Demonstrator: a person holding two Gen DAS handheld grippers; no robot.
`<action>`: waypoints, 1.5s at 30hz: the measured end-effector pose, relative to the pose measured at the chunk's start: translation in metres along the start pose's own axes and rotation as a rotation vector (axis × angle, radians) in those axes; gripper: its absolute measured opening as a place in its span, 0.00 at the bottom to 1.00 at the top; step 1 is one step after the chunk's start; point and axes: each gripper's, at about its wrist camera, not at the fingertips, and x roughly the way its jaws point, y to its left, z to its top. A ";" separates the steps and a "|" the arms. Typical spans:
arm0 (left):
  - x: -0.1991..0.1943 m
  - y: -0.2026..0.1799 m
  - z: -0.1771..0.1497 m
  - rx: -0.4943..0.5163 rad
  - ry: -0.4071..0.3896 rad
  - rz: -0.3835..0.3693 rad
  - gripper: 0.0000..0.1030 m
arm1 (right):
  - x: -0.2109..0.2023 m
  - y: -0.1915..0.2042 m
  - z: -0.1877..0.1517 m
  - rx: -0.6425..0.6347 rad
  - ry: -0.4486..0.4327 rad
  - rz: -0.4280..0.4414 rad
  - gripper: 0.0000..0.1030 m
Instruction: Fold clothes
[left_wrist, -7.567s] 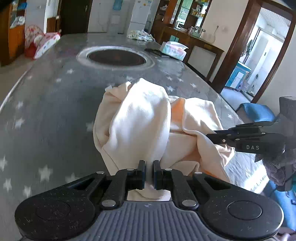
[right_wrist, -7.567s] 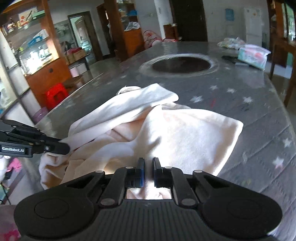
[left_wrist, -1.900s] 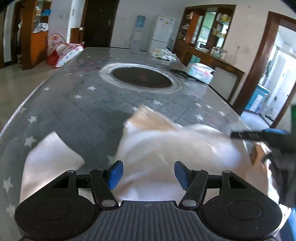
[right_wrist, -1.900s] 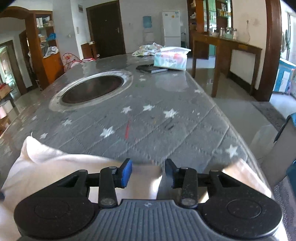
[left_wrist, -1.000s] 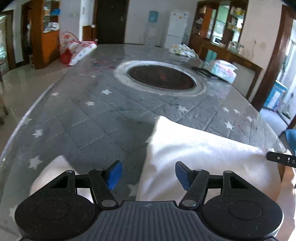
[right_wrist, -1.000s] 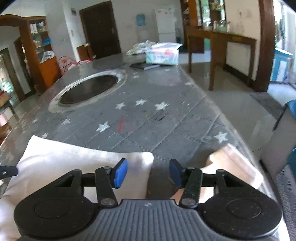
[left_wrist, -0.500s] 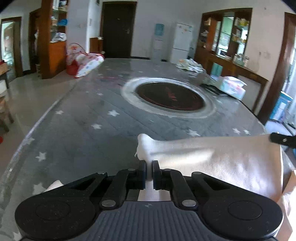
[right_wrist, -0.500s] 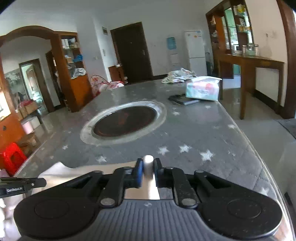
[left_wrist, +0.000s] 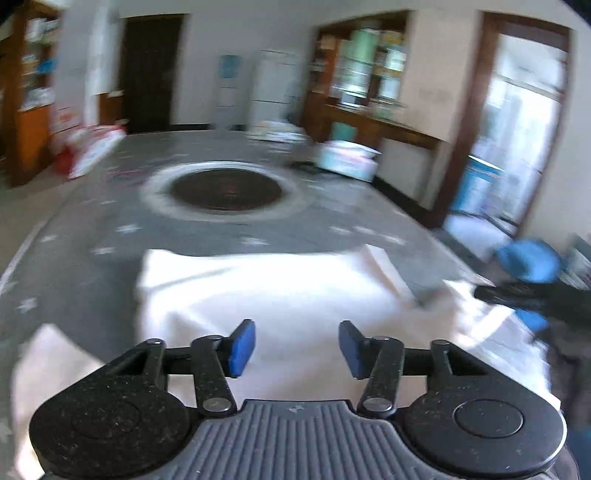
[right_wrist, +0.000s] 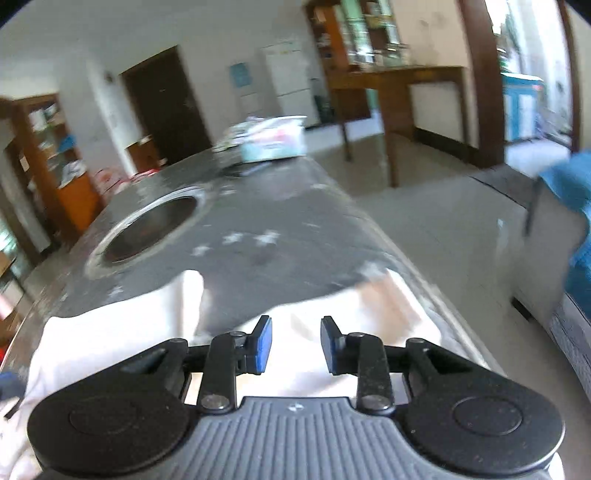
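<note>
Left wrist view: the left gripper (left_wrist: 293, 347), its blue-padded jaws just opened and empty, hangs over a cream, soft cloth garment (left_wrist: 266, 291) lying folded on the grey star-patterned quilted table cover (left_wrist: 110, 229); a fold looks just laid

Right wrist view: the right gripper (right_wrist: 294, 345), jaws just parted, grips nothing above the garment's edge; next, likely regrasp an edge for another fold

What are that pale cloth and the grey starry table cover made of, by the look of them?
Cloth: looks like soft knit or cotton, matte cream-white; it drapes and creases in limp folds. The blur hides its weave.
Table cover: seems a quilted padded fabric or vinyl, grey with printed white stars; a faint sheen near the edge leaves that open.
</note>
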 end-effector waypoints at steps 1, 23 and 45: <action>-0.002 -0.011 -0.002 0.027 0.004 -0.032 0.61 | -0.002 -0.005 -0.002 0.005 -0.004 -0.015 0.27; 0.024 -0.095 -0.054 0.420 0.078 -0.060 0.13 | 0.023 0.003 0.008 -0.057 -0.010 0.002 0.34; -0.005 -0.072 -0.075 0.450 0.103 -0.440 0.15 | 0.016 0.032 0.000 -0.098 0.046 -0.007 0.36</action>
